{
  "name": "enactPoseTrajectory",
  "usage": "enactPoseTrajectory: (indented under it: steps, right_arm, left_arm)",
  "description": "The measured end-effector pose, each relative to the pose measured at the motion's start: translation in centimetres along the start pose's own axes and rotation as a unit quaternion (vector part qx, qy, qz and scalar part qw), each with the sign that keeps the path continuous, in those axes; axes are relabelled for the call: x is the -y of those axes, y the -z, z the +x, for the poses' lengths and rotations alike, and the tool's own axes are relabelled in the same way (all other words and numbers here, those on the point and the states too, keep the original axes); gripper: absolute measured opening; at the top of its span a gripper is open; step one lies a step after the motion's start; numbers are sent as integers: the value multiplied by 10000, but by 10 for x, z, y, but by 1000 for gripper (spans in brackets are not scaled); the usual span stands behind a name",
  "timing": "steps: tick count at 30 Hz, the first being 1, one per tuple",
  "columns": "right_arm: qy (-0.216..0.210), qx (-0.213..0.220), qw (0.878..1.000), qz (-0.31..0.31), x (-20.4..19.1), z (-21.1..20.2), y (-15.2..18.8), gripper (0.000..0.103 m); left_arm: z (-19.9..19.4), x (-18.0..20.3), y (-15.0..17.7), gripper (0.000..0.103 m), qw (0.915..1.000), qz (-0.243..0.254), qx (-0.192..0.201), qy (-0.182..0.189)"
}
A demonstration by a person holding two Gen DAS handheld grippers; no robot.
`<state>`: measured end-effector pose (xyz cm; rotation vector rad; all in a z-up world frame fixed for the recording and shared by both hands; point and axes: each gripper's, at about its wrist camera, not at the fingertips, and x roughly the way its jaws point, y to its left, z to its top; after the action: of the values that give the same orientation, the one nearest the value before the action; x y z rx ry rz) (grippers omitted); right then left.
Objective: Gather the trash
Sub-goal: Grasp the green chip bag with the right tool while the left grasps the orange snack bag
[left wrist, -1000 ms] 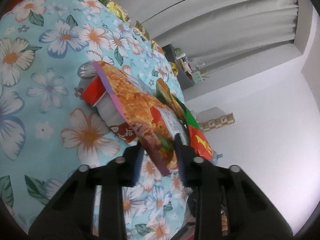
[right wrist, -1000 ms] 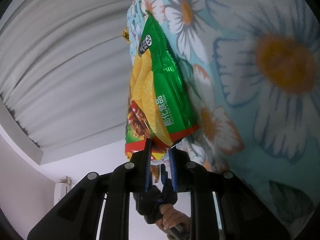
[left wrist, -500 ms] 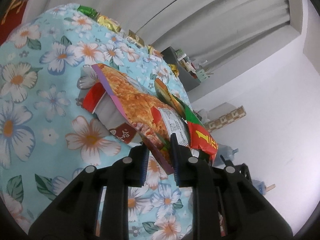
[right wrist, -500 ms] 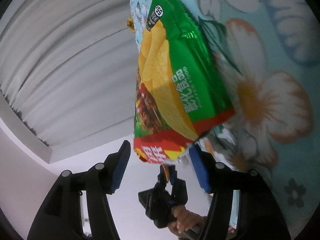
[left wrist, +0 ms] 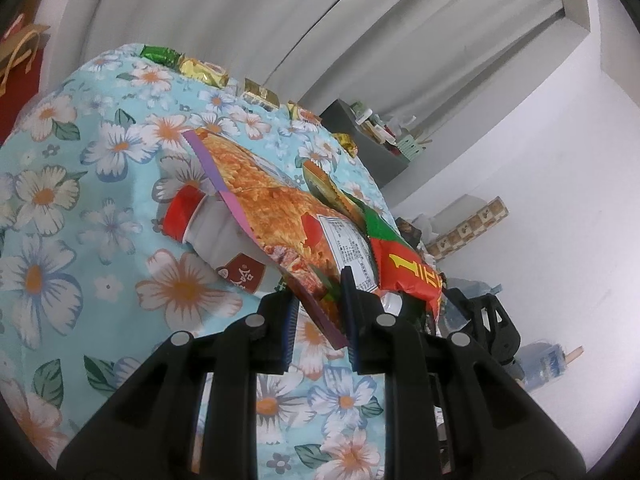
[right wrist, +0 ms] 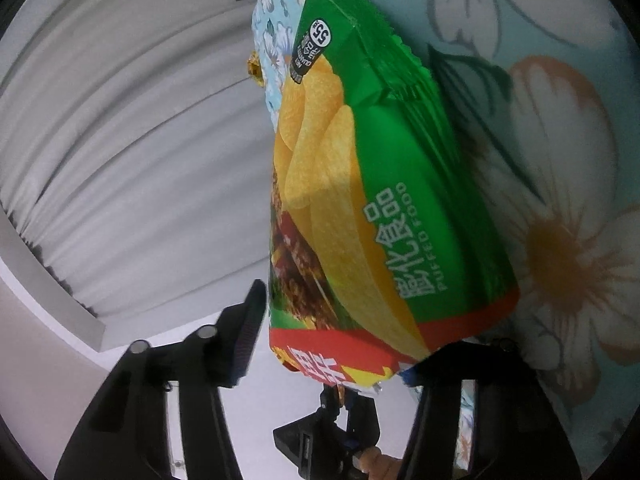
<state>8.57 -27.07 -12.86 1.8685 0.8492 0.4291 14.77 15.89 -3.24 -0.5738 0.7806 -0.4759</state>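
In the left wrist view my left gripper (left wrist: 318,314) is shut on the bottom edge of an orange snack bag with a purple rim (left wrist: 276,208). The bag lies over a white bottle with a red cap (left wrist: 208,232) on the floral tablecloth (left wrist: 80,208). A green and red chip bag (left wrist: 404,260) lies to its right. In the right wrist view my right gripper (right wrist: 336,340) is open, its jaws wide on either side of that green chip bag's (right wrist: 380,200) lower end without pinching it.
Several small shiny wrappers (left wrist: 200,72) lie along the table's far edge. Grey curtains (left wrist: 280,20) hang behind. A dark shelf with clutter (left wrist: 372,140) and a water jug (left wrist: 548,364) stand by the white wall. The other hand-held gripper (right wrist: 332,440) shows below the chip bag.
My right gripper has opened and let go of the green chip bag, which now rests against the cloth. My left gripper stays shut on the orange bag and has drawn back slightly.
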Motion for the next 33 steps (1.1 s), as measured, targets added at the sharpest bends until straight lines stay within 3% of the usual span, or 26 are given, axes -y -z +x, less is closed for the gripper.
enactPoseTrajectory:
  steps: [19, 33]
  right_arm:
    - [-155, -52, 9999, -50, 2, -2, -4, 25]
    - [-262, -97, 9996, -98, 0, -5, -10, 15]
  left_arm:
    - [-8, 19, 7, 18, 9983, 479, 184, -260]
    - [-14, 26, 11, 18, 9972, 611, 289, -317]
